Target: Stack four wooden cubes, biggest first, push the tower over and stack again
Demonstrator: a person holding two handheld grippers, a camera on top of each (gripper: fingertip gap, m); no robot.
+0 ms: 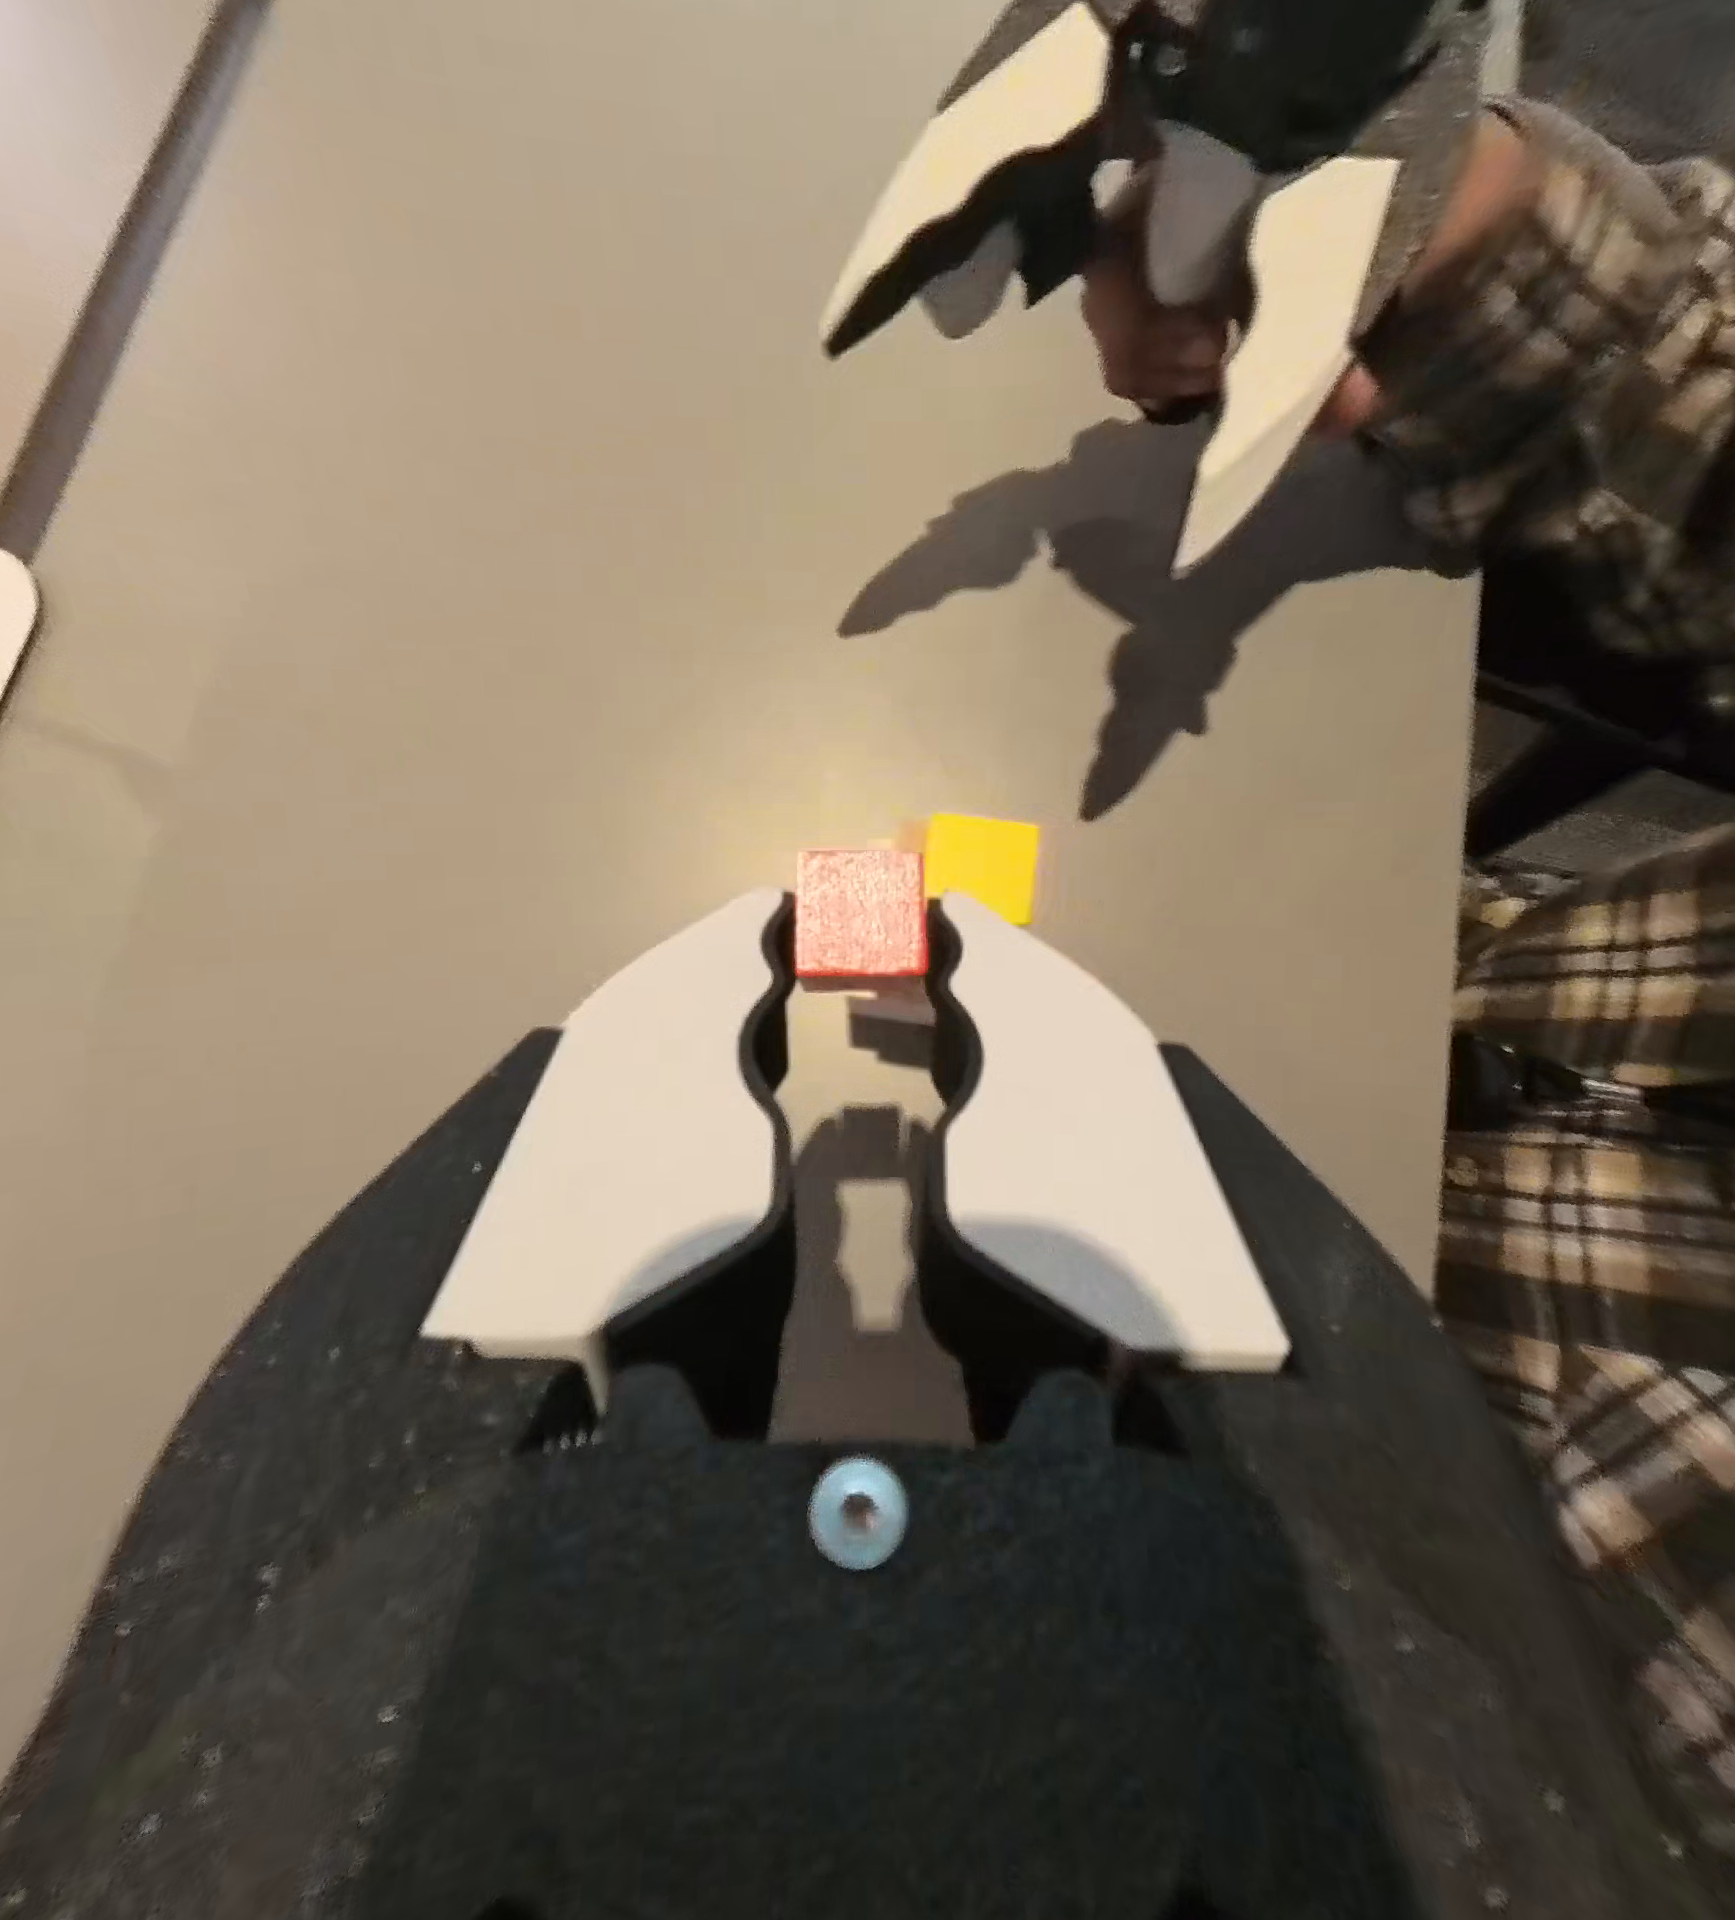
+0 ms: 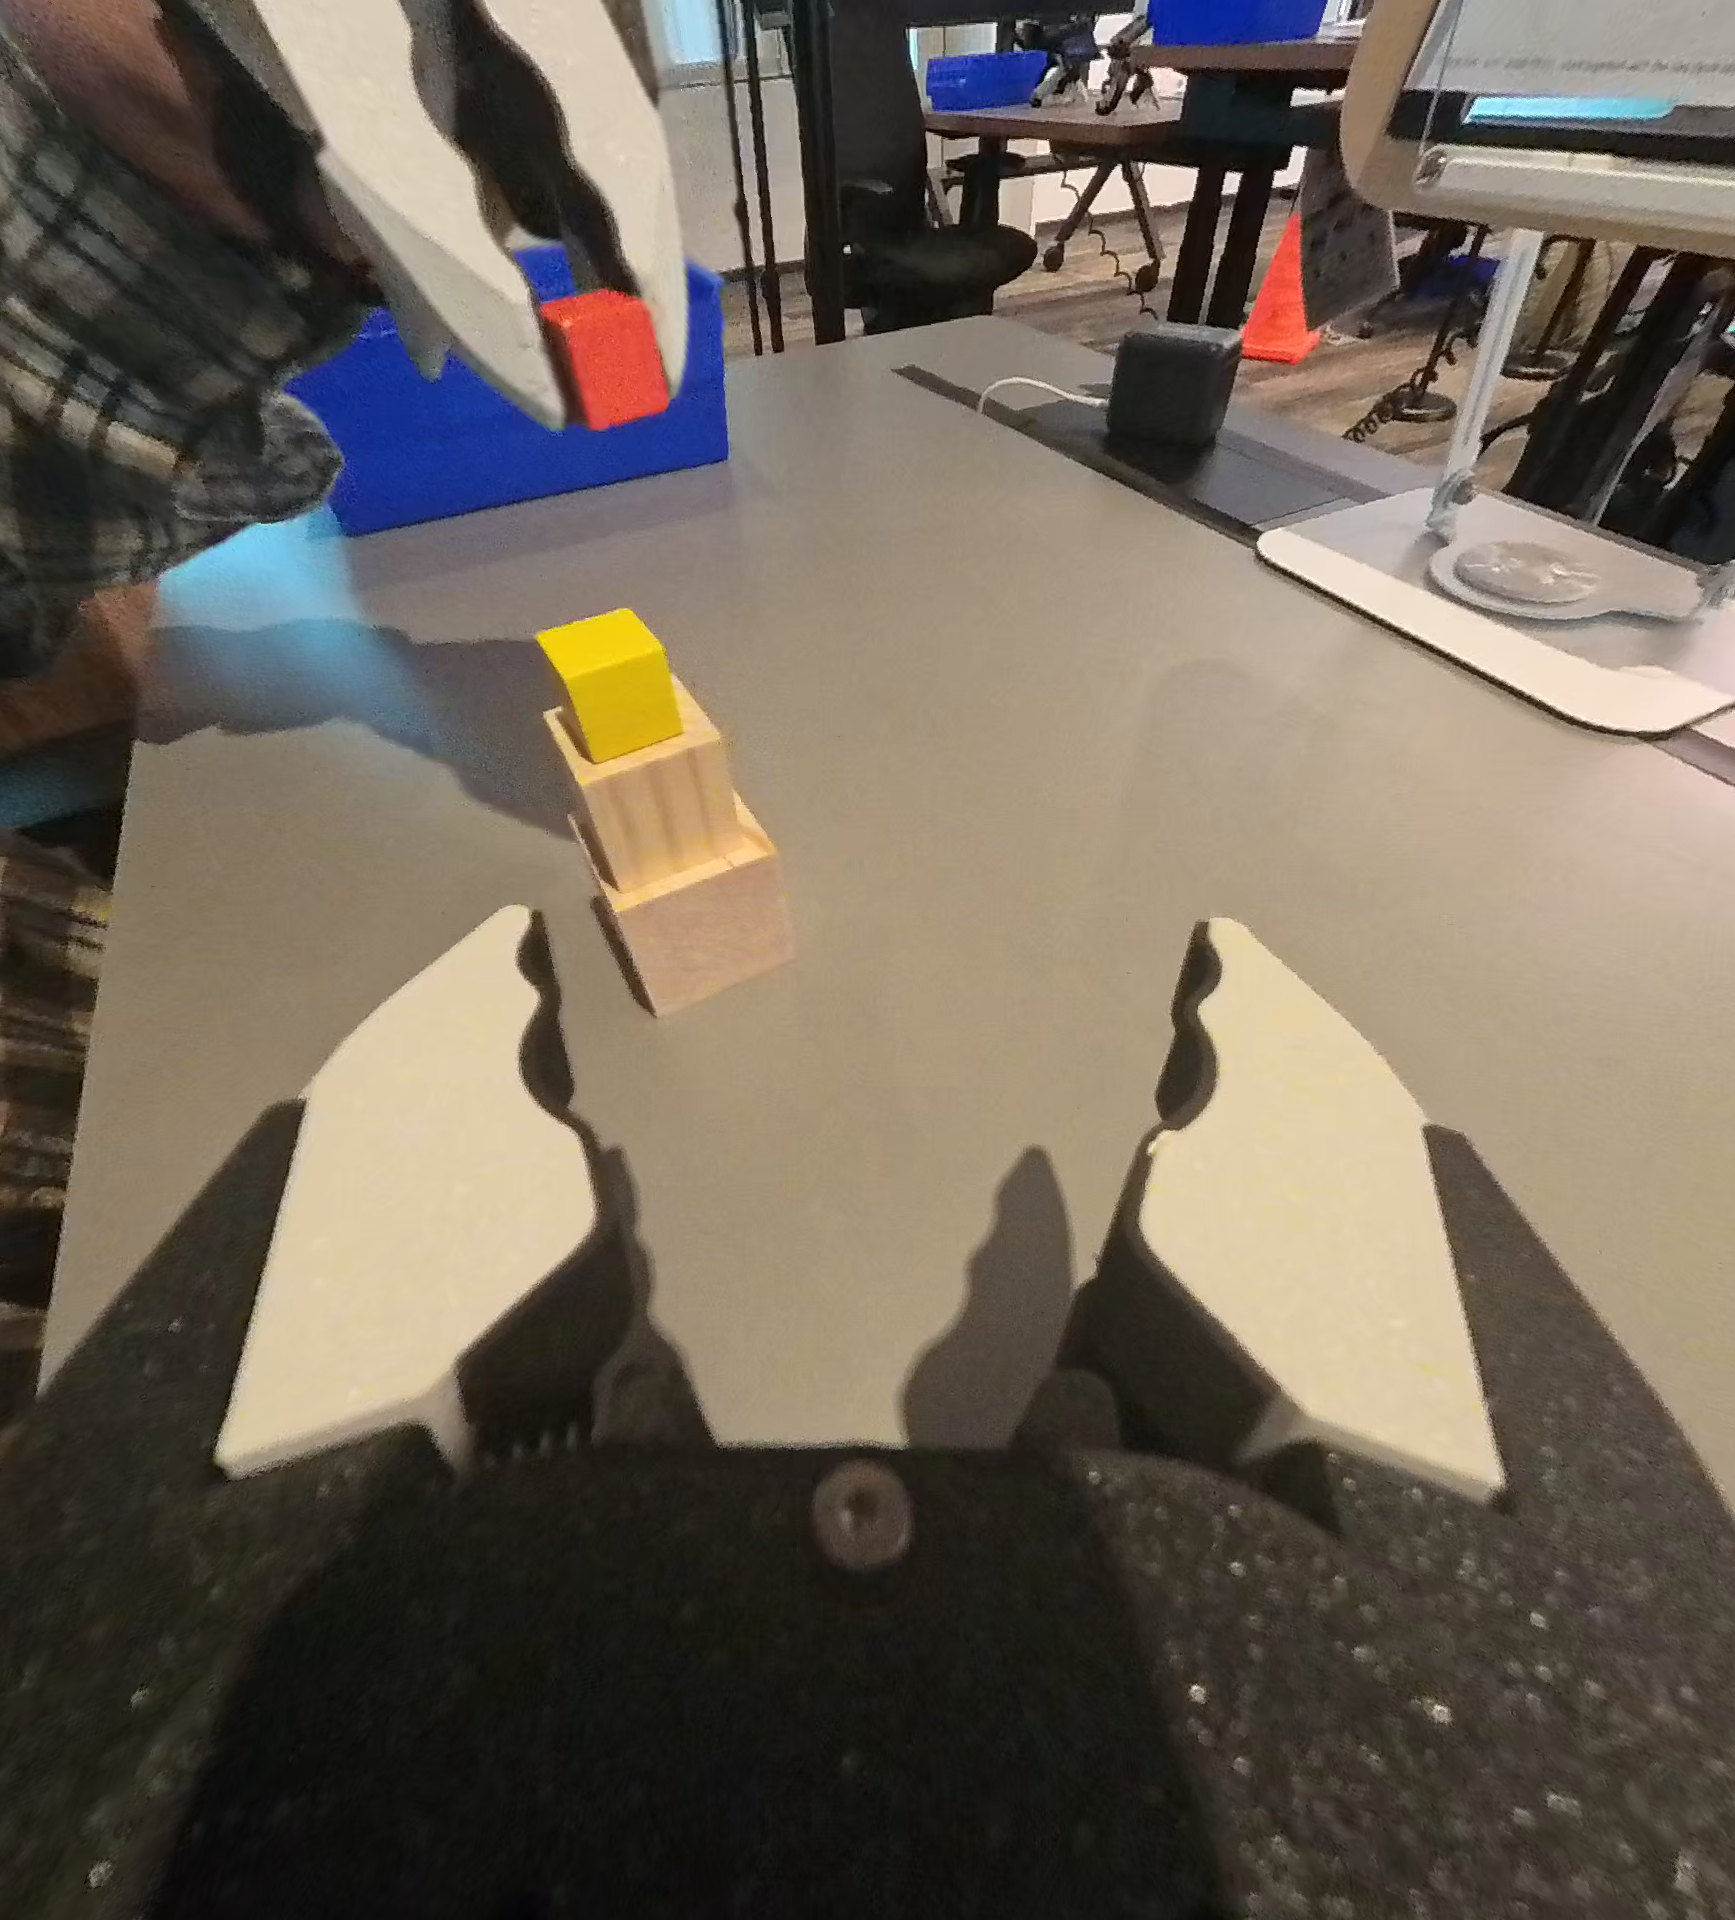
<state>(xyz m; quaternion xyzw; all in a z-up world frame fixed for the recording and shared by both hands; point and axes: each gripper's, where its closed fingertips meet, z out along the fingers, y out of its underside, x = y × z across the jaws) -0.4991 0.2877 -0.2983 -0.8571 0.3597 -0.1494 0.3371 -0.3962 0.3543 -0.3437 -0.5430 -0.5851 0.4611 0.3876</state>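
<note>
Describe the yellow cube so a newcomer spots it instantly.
On the grey table, in front of the blue bin, stands a short tower of cubes. The yellow cube sits on top of two bare wooden cubes. It is the only painted cube resting there; the red cube hangs above in the left gripper.

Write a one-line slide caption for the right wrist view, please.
Left gripper carries the red cube above a three-cube tower; right gripper open.

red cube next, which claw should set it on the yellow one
Left. The left claw is shut on the red cube, held above the yellow cube topping the stack. The right claw is open, empty and low beside it.
</note>
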